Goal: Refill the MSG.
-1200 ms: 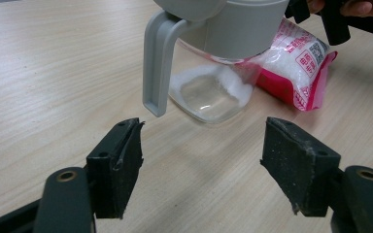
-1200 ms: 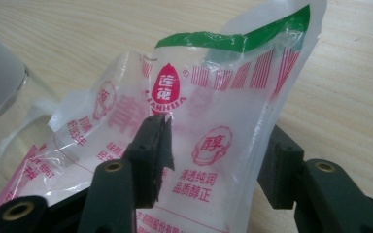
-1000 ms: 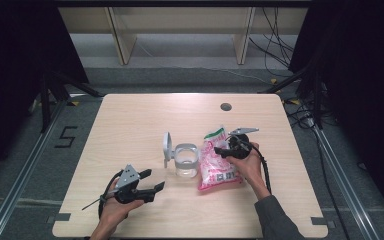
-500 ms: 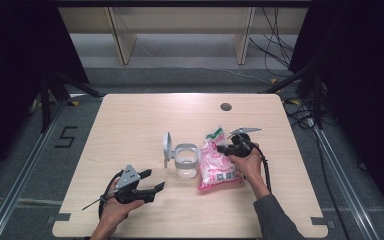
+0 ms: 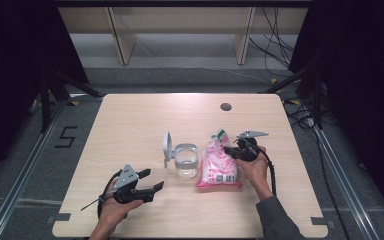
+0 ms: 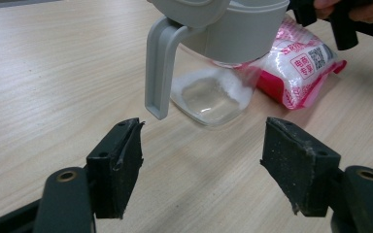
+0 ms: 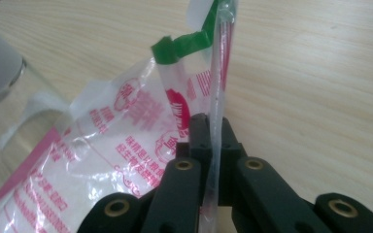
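The jar [image 5: 186, 161] stands near the middle of the table [image 5: 130, 120], and everything else is placed from it. It is clear glass with a grey collar, and its grey lid [image 5: 166, 148] is swung open, standing upright on the jar's left side. In the left gripper view the jar [image 6: 213, 92] shows a little white powder at the bottom, and a grey handle hangs down from its lid [image 6: 162, 63].

The bag [image 5: 219, 165] lies just right of the jar, touching or almost touching it; which of the two cannot be told. It is a clear pouch with pink print and white contents, its top edge bearing a green strip and pointing away from the person.

The right gripper [image 5: 232, 150] is at the far right corner of the bag, right of the jar. Its jaws have just been closing and are now pressed together on the bag's top edge: in the right gripper view the film of the bag [image 7: 141, 141] runs up between the black jaws of the gripper [image 7: 212, 131], pinched flat.

The left gripper [image 5: 152, 181] rests in the hand in front of the jar and to its left, well apart from it, pointing toward it. Its jaws [image 6: 204, 160] are spread wide with nothing between them, the bare table showing in the gap.

A dark round hole [image 5: 225, 106] sits in the table beyond the jar, to its right.
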A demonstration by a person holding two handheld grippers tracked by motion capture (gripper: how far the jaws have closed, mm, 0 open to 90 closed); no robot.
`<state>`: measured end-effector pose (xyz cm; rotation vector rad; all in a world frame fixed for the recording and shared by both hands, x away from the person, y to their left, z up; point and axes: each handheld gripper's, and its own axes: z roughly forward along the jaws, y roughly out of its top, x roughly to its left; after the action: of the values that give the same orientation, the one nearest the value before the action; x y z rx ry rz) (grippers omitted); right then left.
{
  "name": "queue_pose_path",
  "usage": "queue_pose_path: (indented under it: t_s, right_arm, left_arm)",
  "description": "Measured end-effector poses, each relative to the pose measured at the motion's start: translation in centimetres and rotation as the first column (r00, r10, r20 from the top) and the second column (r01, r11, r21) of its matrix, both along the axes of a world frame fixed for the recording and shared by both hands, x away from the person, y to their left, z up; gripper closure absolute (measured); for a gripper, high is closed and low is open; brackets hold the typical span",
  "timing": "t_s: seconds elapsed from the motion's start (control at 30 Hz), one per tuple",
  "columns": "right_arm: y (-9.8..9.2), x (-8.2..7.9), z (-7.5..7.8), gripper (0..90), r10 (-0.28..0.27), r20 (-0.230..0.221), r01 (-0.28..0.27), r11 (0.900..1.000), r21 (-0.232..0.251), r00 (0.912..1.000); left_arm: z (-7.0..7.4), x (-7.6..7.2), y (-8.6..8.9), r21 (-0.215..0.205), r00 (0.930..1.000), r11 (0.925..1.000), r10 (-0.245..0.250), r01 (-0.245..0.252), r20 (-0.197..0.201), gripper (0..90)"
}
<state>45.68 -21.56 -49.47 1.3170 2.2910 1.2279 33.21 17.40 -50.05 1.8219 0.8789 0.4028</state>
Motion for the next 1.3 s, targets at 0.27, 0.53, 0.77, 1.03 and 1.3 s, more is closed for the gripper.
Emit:
queue_pose_path:
  t_s: [0.27, 0.53, 0.77, 1.03, 1.3]
  right_arm:
    - [-2.7, -4.6, 0.8, 90.0, -0.047, 0.044, 0.047, 0.999, -0.002, 0.9979]
    - [-4.8, -9.2, 0.6, 90.0, -0.062, 0.057, 0.063, 0.998, -0.014, 0.9965]
    - [-6.7, -11.8, 0.5, 90.0, -0.062, 0.050, 0.062, 0.998, 0.001, 0.9968]
    - [-7.6, -11.8, -0.1, 81.3, -0.081, 0.012, 0.080, 0.992, 0.099, 0.9966]
    - [-7.0, -10.6, -0.5, 75.5, -0.090, -0.023, 0.092, 0.992, 0.091, 0.9957]
  left_arm:
    - [0.1, -0.1, 0.1, -0.008, 0.9998, 0.9999, -0.013, 0.013, 0.013, 30.2]
    - [0.0, -0.4, -0.3, -0.011, 1.0000, 0.9999, -0.008, 0.008, -0.002, 30.1]
    - [-0.1, -0.4, -0.4, -0.022, 0.9999, 0.9997, -0.011, 0.011, -0.007, 30.1]
    - [-0.3, -0.5, -0.7, -0.010, 0.9997, 0.9998, -0.020, 0.020, -0.013, 30.0]
    - [-0.4, -0.4, -0.7, 0.003, 0.9995, 0.9996, -0.028, 0.028, -0.014, 30.0]
